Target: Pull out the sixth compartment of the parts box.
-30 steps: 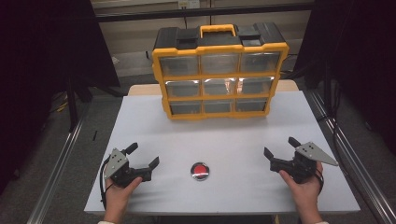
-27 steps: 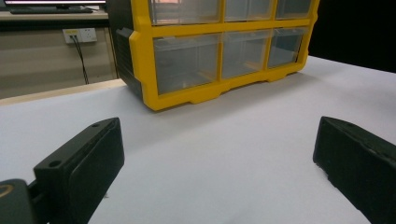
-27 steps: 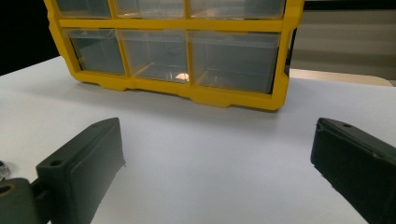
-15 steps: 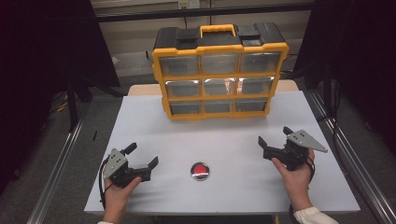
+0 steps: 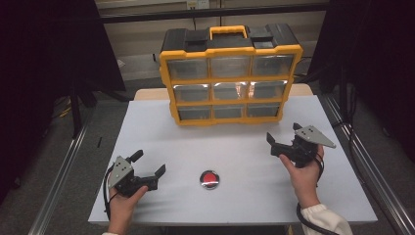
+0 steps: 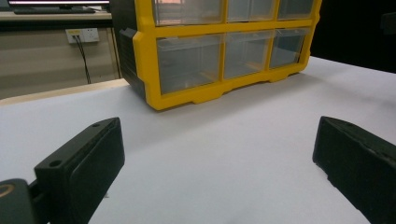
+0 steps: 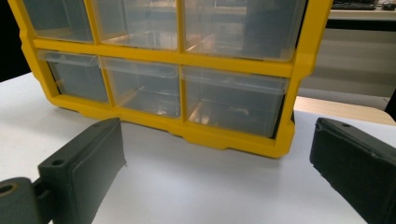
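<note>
Work is at its opening stage; nothing has been grasped. The right claw (image 5: pixel 283 142), at the right of the high view, is held above the white table (image 5: pixel 244 147), jaws spread and empty, pointing toward the yellow organizer (image 5: pixel 230 78) at the upper centre of the frame. In the right gripper view the organizer's lower right drawer (image 7: pixel 233 105) sits straight ahead between the jaws, near but not touched; all the clear drawers visible appear closed. The left claw (image 5: pixel 147 166), at the lower left of the high view, rests low near the table's front edge, jaws likewise spread with nothing between them. A small red round object (image 5: pixel 210 178) lies on the table at lower centre, between the two hands and apart from both. Judgement: the approach to the organizer is under way by the right hand; reaching a drawer, opening it, and any handling of the red object all remain to be done.
</note>
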The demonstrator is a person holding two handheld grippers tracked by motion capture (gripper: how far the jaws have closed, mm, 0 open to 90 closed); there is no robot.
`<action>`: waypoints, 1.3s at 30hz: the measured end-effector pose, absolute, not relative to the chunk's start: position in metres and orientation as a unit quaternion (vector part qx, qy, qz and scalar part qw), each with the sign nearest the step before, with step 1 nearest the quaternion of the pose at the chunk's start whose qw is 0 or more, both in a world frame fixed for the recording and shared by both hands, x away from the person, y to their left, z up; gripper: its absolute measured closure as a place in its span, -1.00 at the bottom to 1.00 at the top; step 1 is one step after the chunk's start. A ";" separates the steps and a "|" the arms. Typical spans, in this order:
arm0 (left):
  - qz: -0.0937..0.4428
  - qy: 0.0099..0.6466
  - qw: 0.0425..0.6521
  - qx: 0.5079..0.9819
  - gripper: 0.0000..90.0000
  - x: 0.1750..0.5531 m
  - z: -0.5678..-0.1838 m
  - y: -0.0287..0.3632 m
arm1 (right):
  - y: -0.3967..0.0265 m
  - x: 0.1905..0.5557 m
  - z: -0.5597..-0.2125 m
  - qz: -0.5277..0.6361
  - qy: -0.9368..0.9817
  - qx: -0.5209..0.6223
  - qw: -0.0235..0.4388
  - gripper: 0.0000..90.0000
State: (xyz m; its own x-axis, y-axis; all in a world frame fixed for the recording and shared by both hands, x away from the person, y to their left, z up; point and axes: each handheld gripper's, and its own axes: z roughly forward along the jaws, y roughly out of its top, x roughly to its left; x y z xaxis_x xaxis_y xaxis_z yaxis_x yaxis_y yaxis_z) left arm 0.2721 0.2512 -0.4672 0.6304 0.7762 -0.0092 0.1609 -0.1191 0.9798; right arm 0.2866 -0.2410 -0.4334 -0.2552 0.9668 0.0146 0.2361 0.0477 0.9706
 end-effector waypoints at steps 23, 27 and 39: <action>0.262 0.338 0.577 0.696 -0.95 0.272 -0.468 0.249 | -0.237 0.319 -0.423 0.489 0.609 0.496 0.379 -0.94; 0.261 0.338 0.578 0.696 -0.95 0.272 -0.468 0.249 | -0.235 0.325 -0.420 0.489 0.605 0.499 0.382 -0.94; 0.260 0.336 0.576 0.698 -0.95 0.272 -0.468 0.249 | -0.233 0.340 -0.417 0.488 0.601 0.500 0.388 -0.94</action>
State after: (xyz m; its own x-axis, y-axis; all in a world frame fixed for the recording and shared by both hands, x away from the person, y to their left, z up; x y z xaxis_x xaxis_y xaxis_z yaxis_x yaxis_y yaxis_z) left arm 0.2721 0.2488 -0.4679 0.6386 0.7691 -0.0245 0.1699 -0.1098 0.9793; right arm 0.3404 -0.2326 -0.4168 -0.1988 0.9798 0.0222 0.2223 0.0230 0.9747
